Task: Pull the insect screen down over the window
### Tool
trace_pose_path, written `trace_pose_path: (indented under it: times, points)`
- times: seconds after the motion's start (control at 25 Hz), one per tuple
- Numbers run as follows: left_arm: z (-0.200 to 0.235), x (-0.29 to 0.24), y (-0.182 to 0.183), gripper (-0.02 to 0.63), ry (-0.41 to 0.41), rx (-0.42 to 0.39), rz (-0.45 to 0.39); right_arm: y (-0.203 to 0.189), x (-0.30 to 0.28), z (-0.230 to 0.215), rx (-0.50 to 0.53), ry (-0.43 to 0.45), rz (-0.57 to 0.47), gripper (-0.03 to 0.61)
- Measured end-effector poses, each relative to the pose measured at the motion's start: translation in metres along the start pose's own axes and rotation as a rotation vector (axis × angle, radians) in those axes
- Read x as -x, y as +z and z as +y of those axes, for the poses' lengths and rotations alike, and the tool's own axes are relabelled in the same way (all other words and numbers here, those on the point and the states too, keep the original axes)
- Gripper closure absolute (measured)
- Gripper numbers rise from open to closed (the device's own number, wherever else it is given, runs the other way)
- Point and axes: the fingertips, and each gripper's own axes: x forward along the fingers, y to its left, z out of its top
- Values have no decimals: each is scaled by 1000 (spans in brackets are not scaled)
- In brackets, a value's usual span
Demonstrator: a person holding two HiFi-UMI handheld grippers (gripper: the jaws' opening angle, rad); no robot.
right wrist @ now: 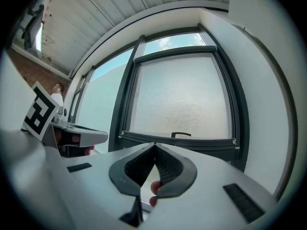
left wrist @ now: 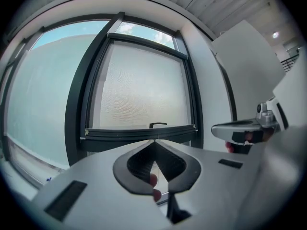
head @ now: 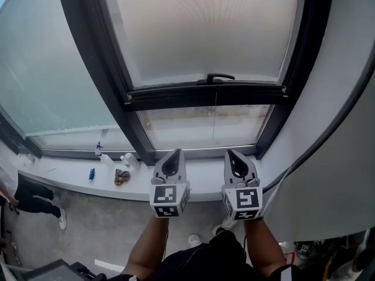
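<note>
A: Status?
B: Left claw [head: 175,152] & right claw [head: 230,153] both pinched together, empty.
A: Grey mesh insect screen [head: 205,28]?
B: Partly down; its black bar handle [head: 220,78] lies ahead & above, long axis sideways, nearer right claw imo.

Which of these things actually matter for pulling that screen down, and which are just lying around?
For the job:
- insect screen
- pull handle on its bottom bar
- left claw and right claw, both shut and empty

Just lying about, on the sill:
- small blue bottle
- brownish clump
- white objects
</note>
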Motion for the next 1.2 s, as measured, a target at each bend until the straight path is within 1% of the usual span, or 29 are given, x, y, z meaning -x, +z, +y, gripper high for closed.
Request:
trace_pose_path:
  times: [0.16,0.28,0.48,0.64,0.92,1.08,1.2]
  points:
    - [-8,18,-1,611,-8,-17,5,1,16,4,23,-9,-3,575]
    - [-12,27,-1,612,10,-32,4,3,23,0,37,1,-8,575]
    - [-28,37,-6,612,34,-3,19,-1,39,-11,38,20,3,575]
    - [-44,49,-3,611,41,-24,23,-2,61,-20,45,26,14,575]
    - [-58,67,-6,611,79,-6,22,-3,81,-32,26,27,3,575]
    - [-65,77,-8,611,85,-6,25,-3,89,-30,65,30,11,577]
    - [-69,83,-10,611,90,-5,27,-3,95,-27,72,35,11,577]
